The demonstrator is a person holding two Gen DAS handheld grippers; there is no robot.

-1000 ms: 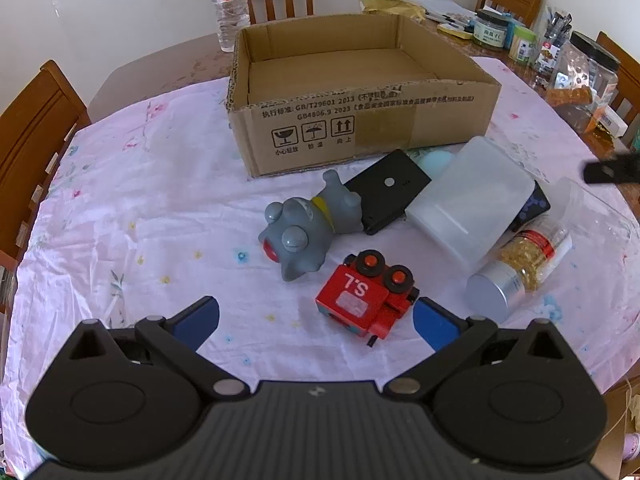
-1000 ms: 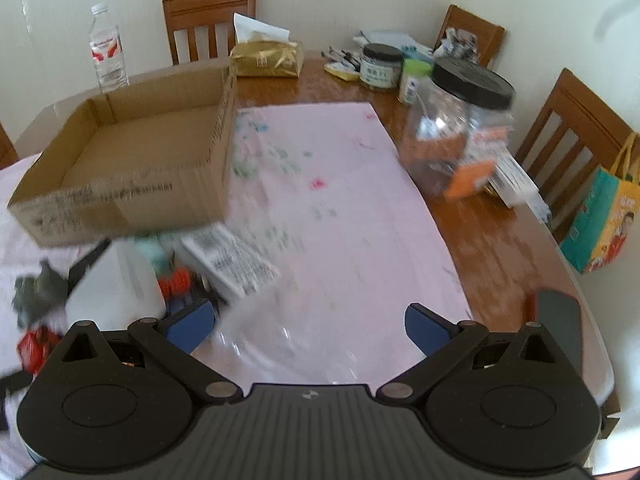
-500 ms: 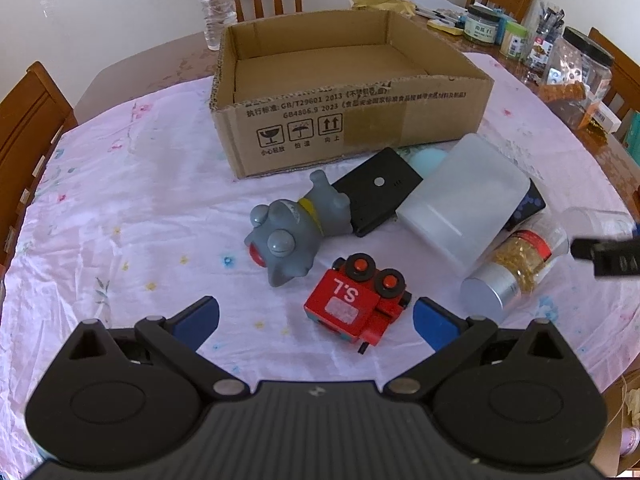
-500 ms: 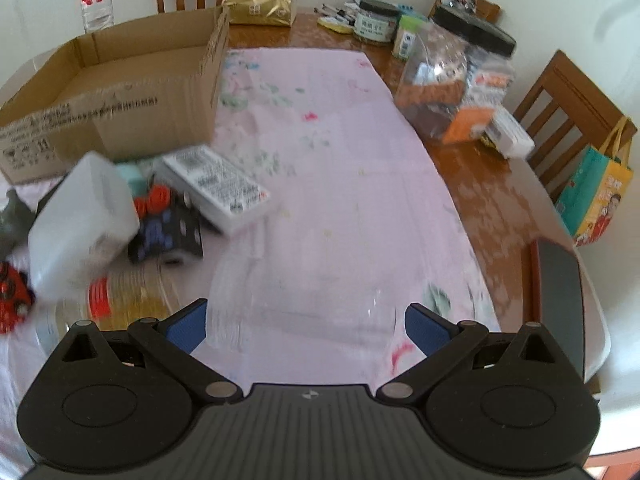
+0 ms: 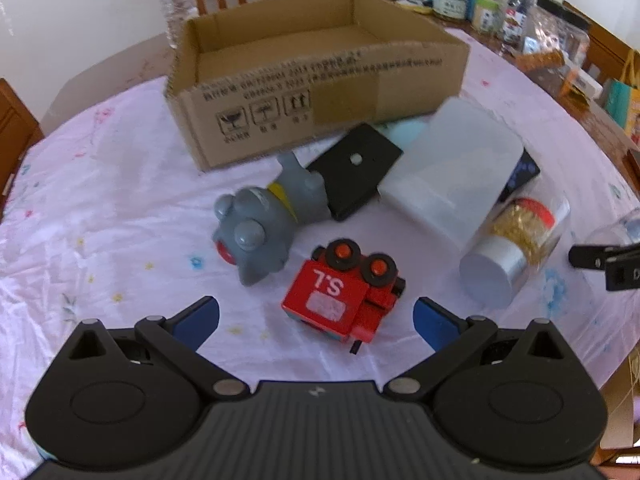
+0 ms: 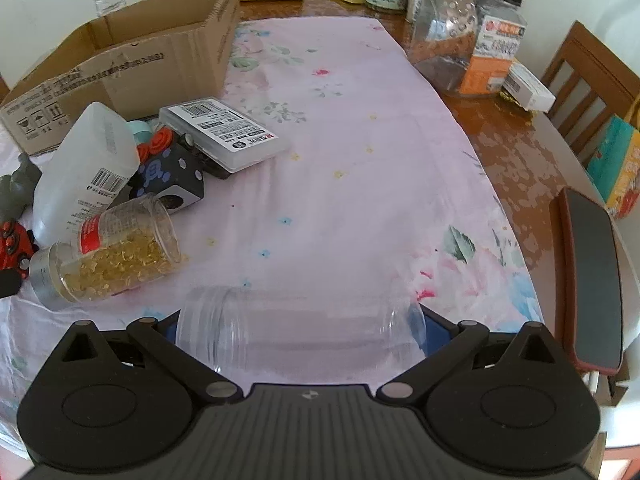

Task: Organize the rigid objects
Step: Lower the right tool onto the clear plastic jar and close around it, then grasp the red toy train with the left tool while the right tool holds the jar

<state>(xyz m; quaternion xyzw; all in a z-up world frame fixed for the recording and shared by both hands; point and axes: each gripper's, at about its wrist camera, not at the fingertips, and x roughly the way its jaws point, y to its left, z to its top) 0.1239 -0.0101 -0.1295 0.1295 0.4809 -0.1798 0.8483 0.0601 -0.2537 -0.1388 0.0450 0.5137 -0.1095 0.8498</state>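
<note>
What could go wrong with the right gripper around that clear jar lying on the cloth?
The right gripper straddles the clear plastic jar, which lies on its side; smooth and round, it may roll or squirt out on closing. The capsule-filled jar with the silver lid lies close by and could get knocked.

- Both views are evenly lit by soft daylight; the white wall [image 5: 100,8] is washed out.
- Straight lines are bent by fisheye distortion, and dark vignetted corners are seen.
- Motion blur is noted on the cardboard box [image 5: 320,80] in the left view.
- Glare is reflected off the bare wooden table [image 6: 520,152].
- Only faint, short shadows are cast on the tablecloth [image 6: 340,160].
</note>
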